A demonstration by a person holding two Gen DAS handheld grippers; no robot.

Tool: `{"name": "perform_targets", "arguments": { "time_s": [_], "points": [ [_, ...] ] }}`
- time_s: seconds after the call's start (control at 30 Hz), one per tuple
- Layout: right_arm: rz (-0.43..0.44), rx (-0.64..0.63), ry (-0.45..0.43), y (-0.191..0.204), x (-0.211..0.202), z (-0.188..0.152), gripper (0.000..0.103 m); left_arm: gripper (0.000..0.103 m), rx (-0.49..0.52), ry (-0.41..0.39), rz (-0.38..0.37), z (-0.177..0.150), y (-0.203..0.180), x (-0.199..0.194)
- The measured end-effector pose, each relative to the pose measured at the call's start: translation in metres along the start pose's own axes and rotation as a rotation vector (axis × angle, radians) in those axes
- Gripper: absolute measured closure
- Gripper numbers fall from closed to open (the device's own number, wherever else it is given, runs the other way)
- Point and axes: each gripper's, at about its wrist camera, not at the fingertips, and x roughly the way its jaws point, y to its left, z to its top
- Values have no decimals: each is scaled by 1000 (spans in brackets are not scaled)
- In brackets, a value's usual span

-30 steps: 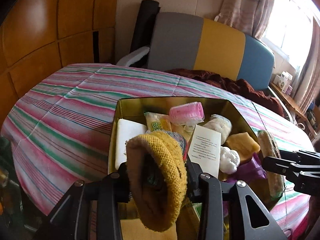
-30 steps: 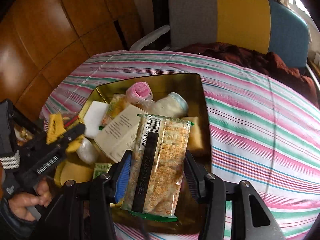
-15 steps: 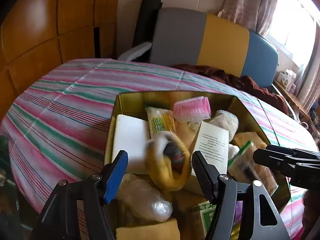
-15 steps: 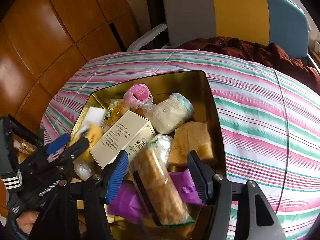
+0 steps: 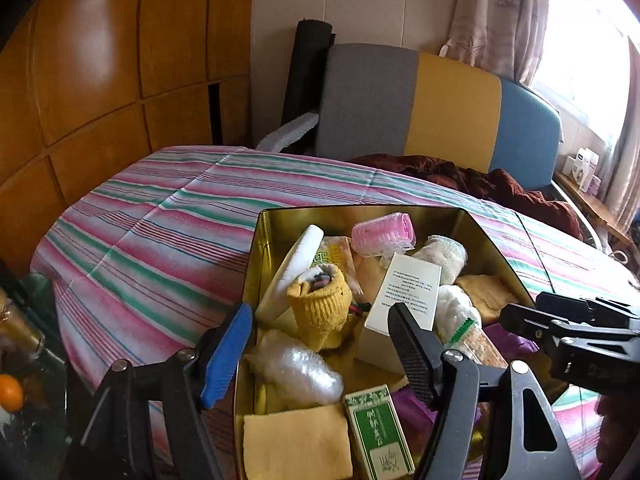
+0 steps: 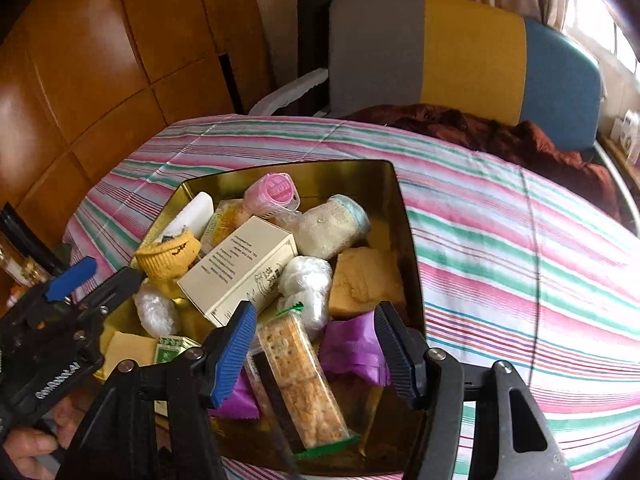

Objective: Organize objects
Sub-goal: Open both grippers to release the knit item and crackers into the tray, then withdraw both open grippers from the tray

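Observation:
A gold tin box (image 5: 360, 216) (image 6: 344, 172) sits on the striped bed, full of small items. A yellow knit sock (image 5: 322, 310) (image 6: 170, 256) lies in it beside a cream carton (image 5: 406, 300) (image 6: 240, 270). A cracker packet (image 6: 300, 376) lies at the near end on a purple wrapper (image 6: 352, 350). My left gripper (image 5: 320, 350) is open and empty, just above the tin's near left corner. My right gripper (image 6: 314, 346) is open and empty, over the cracker packet.
Also in the tin are a pink hair roller (image 5: 384, 234), a white flat bar (image 5: 292, 268), a green box (image 5: 378, 432), plastic-wrapped bundles (image 5: 296, 370) and yellow sponges (image 6: 366, 280). A dark red cloth (image 5: 480, 180) and a headboard (image 5: 440, 104) lie beyond. Bottles stand at left (image 5: 20, 336).
Both grippers opened. The yellow sock dropped from my left gripper into the tin, and the cracker packet dropped from my right. Both grippers drew back a little.

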Motion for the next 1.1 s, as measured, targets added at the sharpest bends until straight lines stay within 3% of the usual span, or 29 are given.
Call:
{"name": "perform_targets", "arguments": {
  "time_s": [0.17,0.5,0.7,0.77,0.87,1.1],
  "points": [
    [-79,-37,-48,4,-12,-11,36,20,-2,-25,31,-5,-3,-16],
    [-238,-25,-146,-3,-39,-31,32,0,-23,-53,8,-17,-15,-37],
    [-327,4,-194,-10,-50,-40,31,0,-49,-49,-11,-23,-21,-45],
    [-324,8,-183,-13,-47,-40,31,0,-56,-43,-5,-24,-23,-45],
    [-312,4,-178,-13,-45,-42,31,0,-43,-32,62,-25,-28,-45],
    [-285,-11,-179,-8,-43,-46,31,0,-17,-49,64,-30,-31,-49]
  ]
}}
